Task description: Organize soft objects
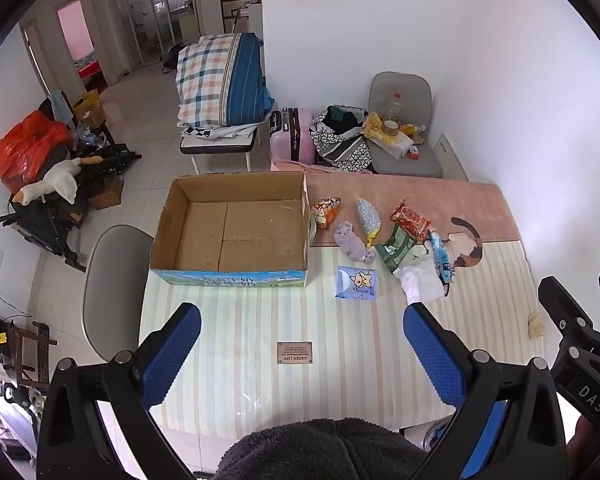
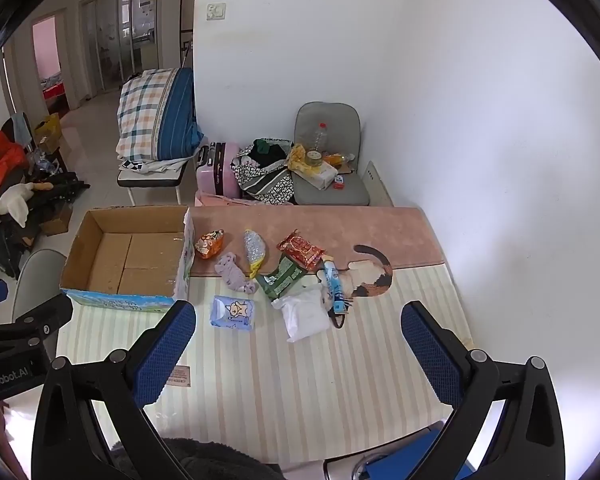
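Note:
An empty open cardboard box [image 1: 236,232] [image 2: 132,256] stands at the table's far left. To its right lie several soft items: an orange snack bag [image 1: 327,211] [image 2: 210,243], a silver pouch [image 1: 367,216] [image 2: 254,249], purple socks [image 1: 352,242] [image 2: 234,273], a red packet [image 1: 411,218] [image 2: 301,250], a green packet [image 1: 396,247] [image 2: 282,277], a blue tissue pack [image 1: 357,283] [image 2: 233,312], a white bag [image 1: 420,283] [image 2: 306,314] and a blue tube [image 1: 442,258] [image 2: 336,286]. My left gripper [image 1: 302,328] and right gripper [image 2: 298,324] are open and empty above the near table.
The table has a striped and pink cloth [image 1: 284,320] with a cat picture [image 2: 370,276]. A grey chair [image 1: 108,280] stands at the left. Behind the table are a chair with clutter [image 1: 404,132], a pink suitcase [image 1: 292,136] and folded bedding [image 1: 220,80]. A dark fleece sleeve [image 1: 320,452] is at the bottom.

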A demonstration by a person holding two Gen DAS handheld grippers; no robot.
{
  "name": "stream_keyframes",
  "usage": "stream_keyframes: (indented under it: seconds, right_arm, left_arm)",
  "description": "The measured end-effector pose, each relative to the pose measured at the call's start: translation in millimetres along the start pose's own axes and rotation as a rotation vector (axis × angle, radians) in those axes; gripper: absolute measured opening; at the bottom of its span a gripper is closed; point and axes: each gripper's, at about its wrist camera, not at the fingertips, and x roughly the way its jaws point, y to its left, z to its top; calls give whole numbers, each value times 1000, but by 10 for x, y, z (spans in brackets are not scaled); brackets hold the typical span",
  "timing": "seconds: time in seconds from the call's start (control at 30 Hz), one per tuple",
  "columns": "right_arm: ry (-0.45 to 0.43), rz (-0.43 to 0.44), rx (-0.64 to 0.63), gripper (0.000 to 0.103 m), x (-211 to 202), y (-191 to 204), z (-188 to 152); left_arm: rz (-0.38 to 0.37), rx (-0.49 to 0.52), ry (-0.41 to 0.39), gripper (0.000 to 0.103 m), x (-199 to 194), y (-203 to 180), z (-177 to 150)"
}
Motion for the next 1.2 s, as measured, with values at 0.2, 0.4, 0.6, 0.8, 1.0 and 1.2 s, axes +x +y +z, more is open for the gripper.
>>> stream_keyframes:
  seconds: [0.2,0.4,0.6,0.8,1.0,1.2]
  right_arm:
    - [-10,-8,-5,103,-40,31,33]
    - [-18,-11,-6,103,-55,37,73]
    - [-21,-12,-7,103,-70,44,81]
    - [-22,-11,-10,103,-75,63,90]
    - [-29,-10,-10,103,-80,89,113]
    - [-35,-15,-11,103,-66,98,140]
  left_arm:
    - [-4,-1,1,103,-24,7,4]
    - [-6,1,-5,103,-67,17,18]
    - [-6,1,-10,103,-71,25,53]
    - [-4,4,-14,103,-82,22,55]
    - [-5,4,-18,103,-78,27,76]
    - [-3,5,-21,103,-80,29,72]
